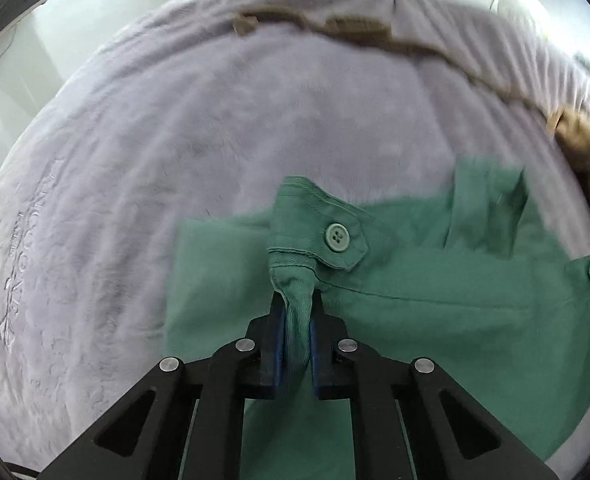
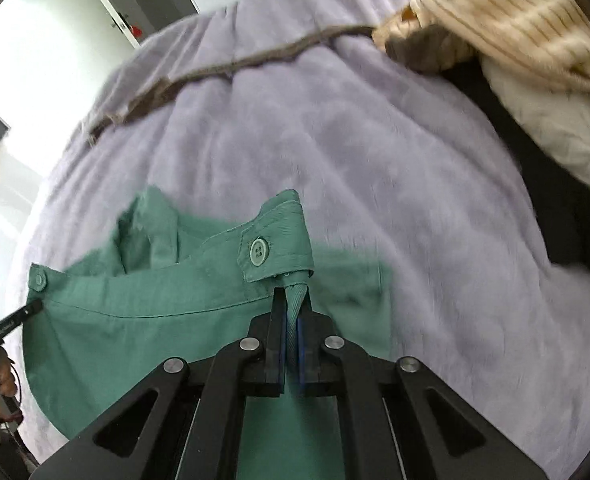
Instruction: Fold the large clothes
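Observation:
A green garment (image 1: 435, 280) with buttoned tabs hangs stretched over a lavender plush blanket (image 1: 215, 140). My left gripper (image 1: 297, 300) is shut on a pinched fold of the garment just below a buttoned tab (image 1: 337, 237). My right gripper (image 2: 293, 300) is shut on the garment (image 2: 155, 320) at its other end, just below another buttoned tab (image 2: 260, 253). The left gripper's tip (image 2: 31, 307) shows at the far left of the right wrist view, at a second button. The garment's lower part is hidden behind the grippers.
A brown strap-like cloth (image 1: 355, 30) lies across the far part of the blanket, also in the right wrist view (image 2: 215, 70). A cream ribbed knit (image 2: 515, 20) and a dark garment (image 2: 555, 200) lie at the right. White cabinets stand beyond the bed.

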{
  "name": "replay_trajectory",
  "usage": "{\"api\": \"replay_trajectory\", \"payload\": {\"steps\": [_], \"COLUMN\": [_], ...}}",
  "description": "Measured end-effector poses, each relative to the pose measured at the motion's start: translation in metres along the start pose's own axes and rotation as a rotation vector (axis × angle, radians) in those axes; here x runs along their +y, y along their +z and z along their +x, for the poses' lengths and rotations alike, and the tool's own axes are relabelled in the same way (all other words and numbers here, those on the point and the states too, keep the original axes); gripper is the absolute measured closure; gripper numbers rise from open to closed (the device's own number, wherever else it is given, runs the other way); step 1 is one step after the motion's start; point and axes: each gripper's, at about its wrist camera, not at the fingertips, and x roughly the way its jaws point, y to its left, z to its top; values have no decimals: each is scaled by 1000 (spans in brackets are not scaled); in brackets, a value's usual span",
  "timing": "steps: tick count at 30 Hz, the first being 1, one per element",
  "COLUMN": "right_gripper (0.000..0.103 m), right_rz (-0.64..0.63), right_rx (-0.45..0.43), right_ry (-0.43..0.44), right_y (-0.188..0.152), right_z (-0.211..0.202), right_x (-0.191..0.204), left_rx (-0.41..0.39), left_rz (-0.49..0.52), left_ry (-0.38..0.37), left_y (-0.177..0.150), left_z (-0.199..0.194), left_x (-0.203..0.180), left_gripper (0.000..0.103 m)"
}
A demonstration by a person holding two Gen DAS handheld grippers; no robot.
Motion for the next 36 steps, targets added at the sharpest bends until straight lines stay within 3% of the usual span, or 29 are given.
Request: {"api": "replay_trajectory", "payload": {"steps": [4,7,9,11,12,13,16,17,21,23,26,28,31,32,34,36], "right_gripper": [98,93,77,66,66,66,70,79,82,81,82,84,90,96,97,97], "right_rz": [78,126,176,211,228,232,184,168,87,56,39,33,78,96,122,178], "right_rx": [102,150,154,150,123,99,57,64,160,208,284,301,278,268,242,227], "right_ry": [-31,-27,-18,-40,-49,-50,4,40,232,273,263,222,182,164,31,-59], "right_y": [-9,-20,-21,-21,-23,-24,-39,-46,-92,-114,-138,-155,-164,-163,-165,-167], "right_z": [48,70,61,45,29,16,-24,-31,-37,-25,5,12,-3,-8,-21,-28], "right_x": [-15,-25,-32,-39,-43,-45,-29,-20,40,68,88,86,53,41,10,-23], "left_rx": [-46,-9,10,-8,-14,-23,-65,-68,-62,-41,3,23,70,82,89,88], "left_rz": [19,3,-8,-5,0,3,8,-1,-12,9,58,86,64,48,32,41], "left_ry": [29,73,110,138,180,204,200,196,101,44,-15,-3,46,48,37,33], "left_y": [14,15,8,7,7,7,5,3,-15,-34,-63,-81,-103,-109,-120,-125], "left_z": [4,33,46,45,39,34,-1,-11,-44,-50,-41,-27,-9,-8,-9,-14], "left_x": [-3,-6,-6,-5,-2,1,20,24,26,14,-19,-32,-23,-15,6,16], "left_gripper": [92,89,82,68,42,26,26,26,26,26,26,26,27,30,31,47]}}
